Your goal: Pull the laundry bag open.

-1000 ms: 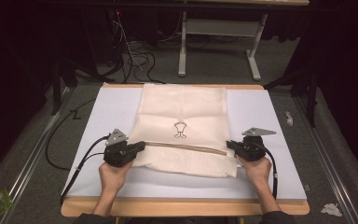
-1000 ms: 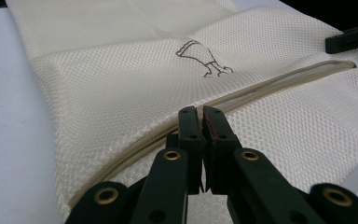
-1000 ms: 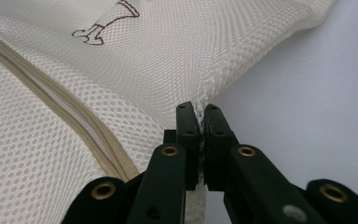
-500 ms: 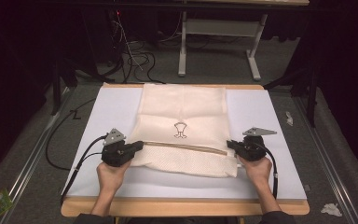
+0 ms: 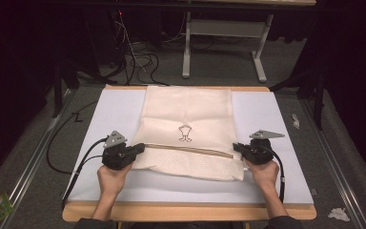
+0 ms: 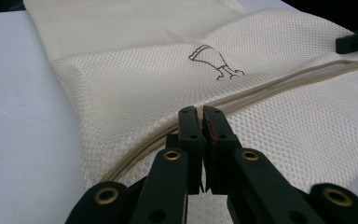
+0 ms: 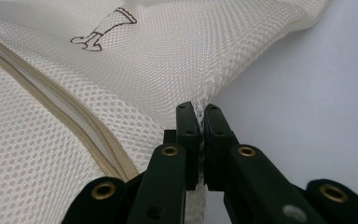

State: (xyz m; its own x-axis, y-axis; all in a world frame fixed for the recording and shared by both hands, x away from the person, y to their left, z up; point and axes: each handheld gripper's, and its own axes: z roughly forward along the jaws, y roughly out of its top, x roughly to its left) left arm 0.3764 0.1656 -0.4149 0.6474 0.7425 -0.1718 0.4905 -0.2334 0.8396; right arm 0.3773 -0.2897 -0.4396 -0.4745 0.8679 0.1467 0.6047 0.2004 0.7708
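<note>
Cream mesh bag [image 5: 188,129] flat on white board [image 5: 276,119], pinched at left edge by left gripper [image 5: 140,148], at right edge by right gripper [image 5: 236,147], both clenched.

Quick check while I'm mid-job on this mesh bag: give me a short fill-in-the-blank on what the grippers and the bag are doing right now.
1. Both grippers are shut on the edges of the cream ____ laundry bag.
2. The left gripper pinches the bag right beside its ____.
3. The right gripper grips the bag's side ____.
4. The bag lies on a ____ mat.

Missing words: mesh; zipper; seam; white
</note>
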